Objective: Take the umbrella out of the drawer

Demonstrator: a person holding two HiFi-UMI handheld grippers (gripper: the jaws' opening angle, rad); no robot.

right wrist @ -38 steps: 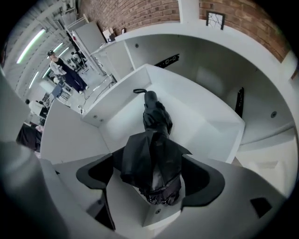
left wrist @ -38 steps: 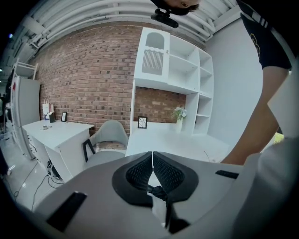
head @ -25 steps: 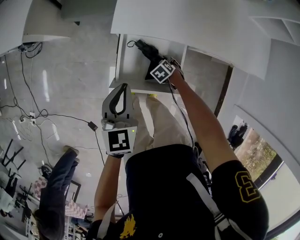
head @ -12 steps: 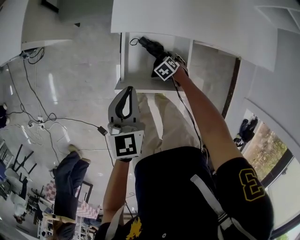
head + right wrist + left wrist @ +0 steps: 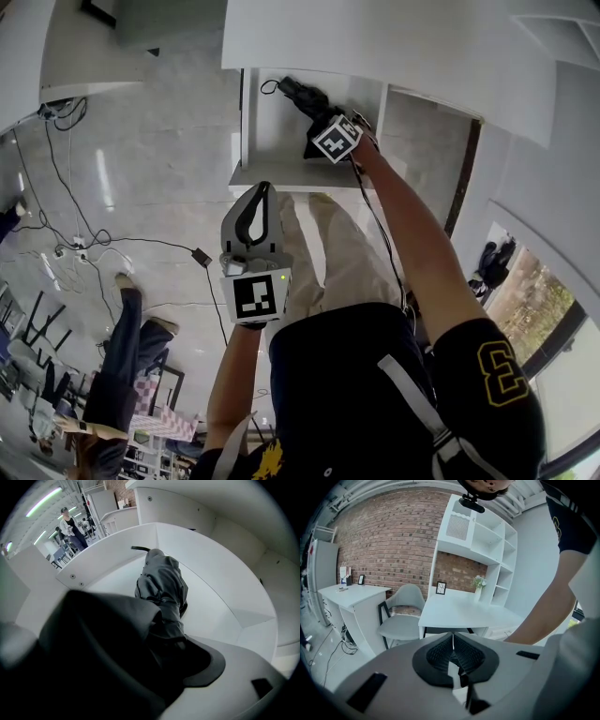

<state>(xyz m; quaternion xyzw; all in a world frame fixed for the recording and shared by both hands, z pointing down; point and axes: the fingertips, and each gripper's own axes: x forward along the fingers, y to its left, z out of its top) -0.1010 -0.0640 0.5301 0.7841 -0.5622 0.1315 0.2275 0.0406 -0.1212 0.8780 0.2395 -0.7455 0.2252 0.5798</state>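
Observation:
A white drawer stands pulled open under a white desk top. Inside it lies a dark, folded umbrella, its thin wrist strap curling at the far left end. My right gripper reaches into the drawer from the near side. In the right gripper view its jaws are shut on the near end of the umbrella, and the drawer walls curve around it. My left gripper hangs outside the drawer, just below its front edge, shut and holding nothing.
The white desk top overhangs the drawer. Black cables trail over the glossy floor at left, where a person stands. In the left gripper view are a white desk, a grey chair and a shelf unit.
My right gripper stays on the umbrella inside the drawer. The left gripper has drifted slightly lower, toward my body. The person on the floor at left has shifted.

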